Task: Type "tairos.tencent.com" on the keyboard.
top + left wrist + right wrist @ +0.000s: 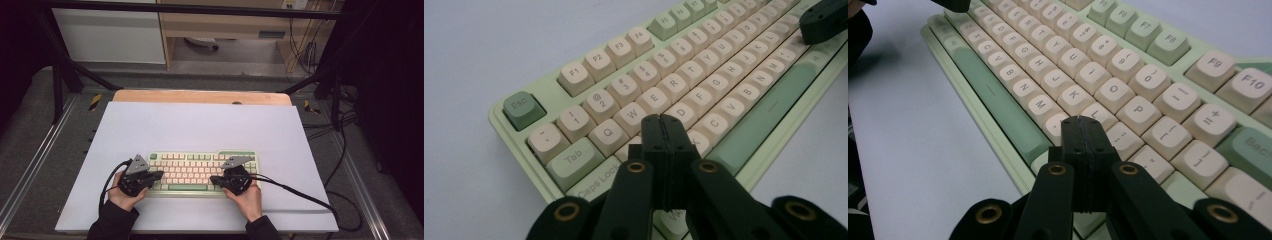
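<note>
A pale green keyboard [200, 172] with cream and green keys lies on the white sheet near the table's front. My left gripper [159, 175] is shut, its tips over the keyboard's left end. In the left gripper view the closed tips [662, 121] hover above the A and S keys of the keyboard [674, 85]. My right gripper [214, 180] is shut too, over the right part of the key field. In the right gripper view its tips [1081, 122] sit just above the keys below K and L of the keyboard [1108, 75]. Nothing is held.
A white sheet [200, 125] covers a wooden table [200, 96]. Black cables [300, 195] trail from both grippers across the sheet. Metal frame rails [30, 160] run along both sides. Shelving and wires stand behind the table.
</note>
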Motion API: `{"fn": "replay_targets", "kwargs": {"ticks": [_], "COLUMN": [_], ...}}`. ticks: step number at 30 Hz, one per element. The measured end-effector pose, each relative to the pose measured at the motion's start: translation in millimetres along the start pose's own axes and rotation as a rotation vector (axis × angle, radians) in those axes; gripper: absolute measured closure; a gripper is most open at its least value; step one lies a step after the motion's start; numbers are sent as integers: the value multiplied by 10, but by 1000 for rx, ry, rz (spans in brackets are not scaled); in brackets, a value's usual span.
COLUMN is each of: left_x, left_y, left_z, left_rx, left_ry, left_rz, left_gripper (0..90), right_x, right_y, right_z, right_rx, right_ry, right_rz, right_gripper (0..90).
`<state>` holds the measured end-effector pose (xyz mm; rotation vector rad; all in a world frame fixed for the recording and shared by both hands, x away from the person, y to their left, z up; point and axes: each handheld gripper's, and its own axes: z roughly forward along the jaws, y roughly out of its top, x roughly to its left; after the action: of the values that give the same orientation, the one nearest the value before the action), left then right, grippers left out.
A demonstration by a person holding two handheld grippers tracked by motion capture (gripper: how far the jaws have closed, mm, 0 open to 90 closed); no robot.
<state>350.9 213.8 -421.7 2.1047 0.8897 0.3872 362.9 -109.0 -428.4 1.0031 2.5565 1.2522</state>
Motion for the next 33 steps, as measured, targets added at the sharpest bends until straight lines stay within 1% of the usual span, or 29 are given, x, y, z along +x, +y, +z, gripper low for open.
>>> {"fn": "replay_targets", "kwargs": {"ticks": [8,14,16,20,26,30,33], "left_x": [-17,-39,-51,-86,-151,-202,-251], "left_y": [7,23,35,67,131,195,252], "left_z": [0,0,4,23,58,99,147], "left_rx": [-1,-4,-4,-4,-4,-7,-6], "left_ry": [-3,-6,-9,-15,-20,-25,-31], "left_rz": [6,8,10,18,31,35,47], "left_gripper": [900,900,900,900,900,900,900], "right_x": [-26,-70,-81,-94,-112,-111,-107], "right_y": [40,15,9,2,-20,-24,-25], "right_z": [-146,-198,-213,-230,-231,-229,-233], "right_rx": [-20,-22,-24,-27,-14,-14,-15], "right_ry": [-18,-22,-22,-20,-23,-22,-22], "right_rz": [-15,3,1,5,9,1,2], "right_gripper": [900,900,900,900,900,900,900]}}
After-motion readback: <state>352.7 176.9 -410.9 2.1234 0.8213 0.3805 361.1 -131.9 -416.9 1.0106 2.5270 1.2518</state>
